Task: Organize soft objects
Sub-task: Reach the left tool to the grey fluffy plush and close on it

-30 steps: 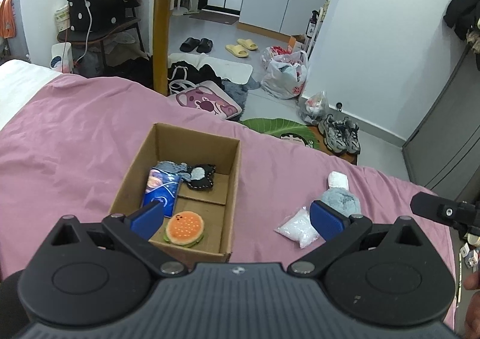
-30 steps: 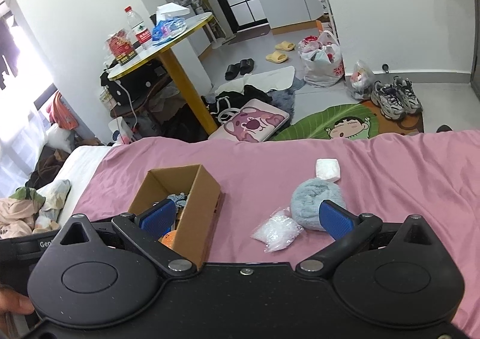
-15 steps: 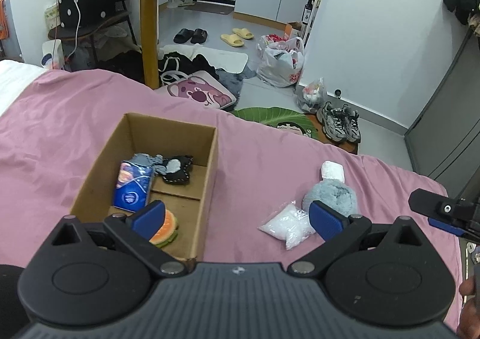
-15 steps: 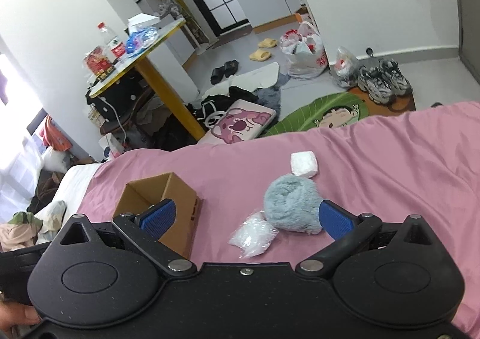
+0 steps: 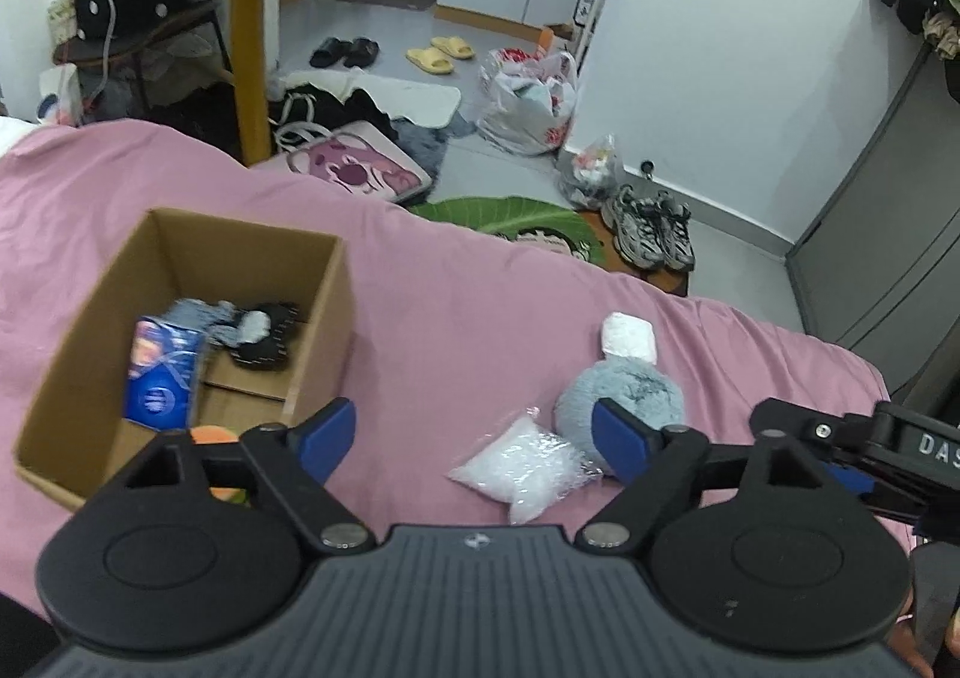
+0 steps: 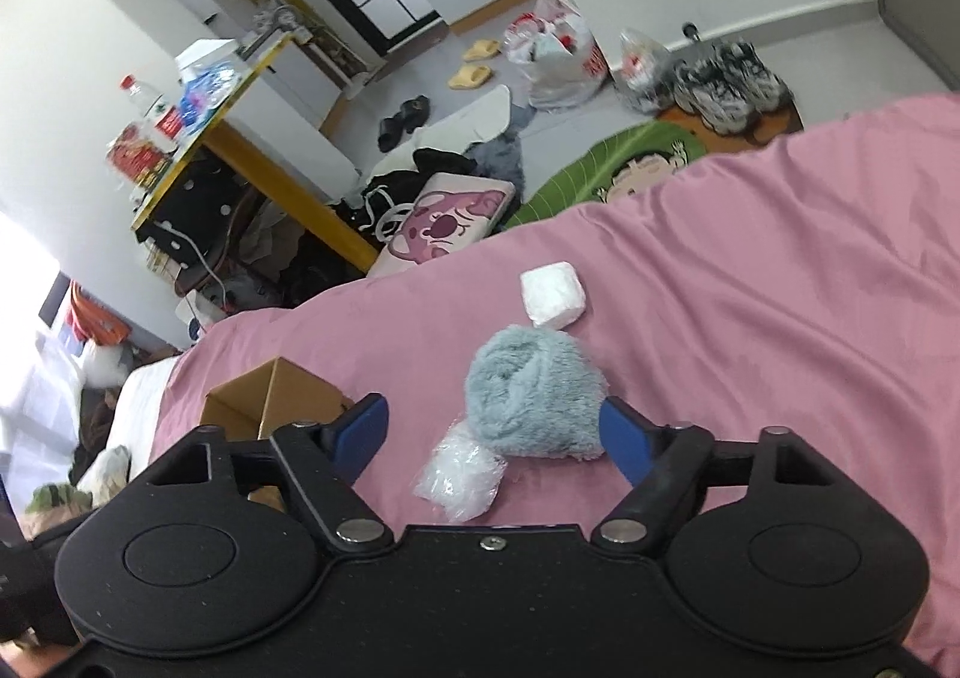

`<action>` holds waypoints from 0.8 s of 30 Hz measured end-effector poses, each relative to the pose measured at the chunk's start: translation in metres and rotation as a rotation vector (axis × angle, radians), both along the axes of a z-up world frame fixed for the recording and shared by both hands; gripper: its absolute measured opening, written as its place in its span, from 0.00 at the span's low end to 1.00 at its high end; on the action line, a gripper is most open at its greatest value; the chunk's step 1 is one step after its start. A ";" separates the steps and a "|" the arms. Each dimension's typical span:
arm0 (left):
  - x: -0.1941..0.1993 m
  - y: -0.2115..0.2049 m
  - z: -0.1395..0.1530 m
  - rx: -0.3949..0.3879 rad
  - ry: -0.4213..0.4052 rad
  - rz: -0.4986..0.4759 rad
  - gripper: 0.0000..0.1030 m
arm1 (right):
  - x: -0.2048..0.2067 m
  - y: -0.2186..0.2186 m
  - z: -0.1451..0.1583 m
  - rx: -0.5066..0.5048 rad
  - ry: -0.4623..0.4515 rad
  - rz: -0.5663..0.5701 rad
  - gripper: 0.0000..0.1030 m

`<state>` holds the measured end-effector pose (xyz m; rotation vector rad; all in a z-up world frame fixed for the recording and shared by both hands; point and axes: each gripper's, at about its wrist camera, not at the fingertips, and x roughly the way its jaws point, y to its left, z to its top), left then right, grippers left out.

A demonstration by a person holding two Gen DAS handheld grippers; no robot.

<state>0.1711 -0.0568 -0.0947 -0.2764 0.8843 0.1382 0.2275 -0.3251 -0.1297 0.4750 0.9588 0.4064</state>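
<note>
A cardboard box (image 5: 321, 318) (image 6: 282, 396) sits on the pink bedspread (image 5: 456, 318) and holds a blue packet (image 5: 159, 375), a grey and black soft piece (image 5: 252, 327) and an orange toy (image 5: 210, 434). To its right lie a clear bag of white filling (image 5: 522, 465) (image 6: 459, 474), a fluffy grey-blue ball (image 5: 630, 393) (image 6: 531, 399) and a white pad (image 5: 627, 336) (image 6: 552, 294). My left gripper (image 5: 474, 438) is open above the bed between box and bag. My right gripper (image 6: 495, 432) is open, with the ball and bag lying between its fingers just ahead.
Beyond the bed's edge are a yellow table (image 5: 252, 48), a pink bear cushion (image 5: 354, 171), a green mat (image 5: 510, 219), sneakers (image 5: 651, 225) and plastic bags (image 5: 528, 96). A grey wardrobe (image 5: 888, 234) stands at the right. The right gripper's arm (image 5: 864, 444) shows in the left view.
My left gripper has swung right, off the box toward the bag and ball. My right gripper has moved right and closer, so the grey ball now lies between its fingers.
</note>
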 end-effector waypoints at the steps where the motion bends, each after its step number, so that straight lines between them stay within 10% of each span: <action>1: 0.004 -0.002 -0.003 -0.005 0.006 -0.004 0.75 | 0.003 0.000 -0.004 0.004 0.010 -0.003 0.67; 11: 0.047 -0.020 -0.037 -0.072 0.048 -0.048 0.47 | 0.026 -0.003 -0.039 0.039 0.103 -0.005 0.51; 24: 0.087 -0.031 -0.076 -0.139 0.124 -0.083 0.42 | 0.045 0.004 -0.065 0.058 0.181 -0.001 0.41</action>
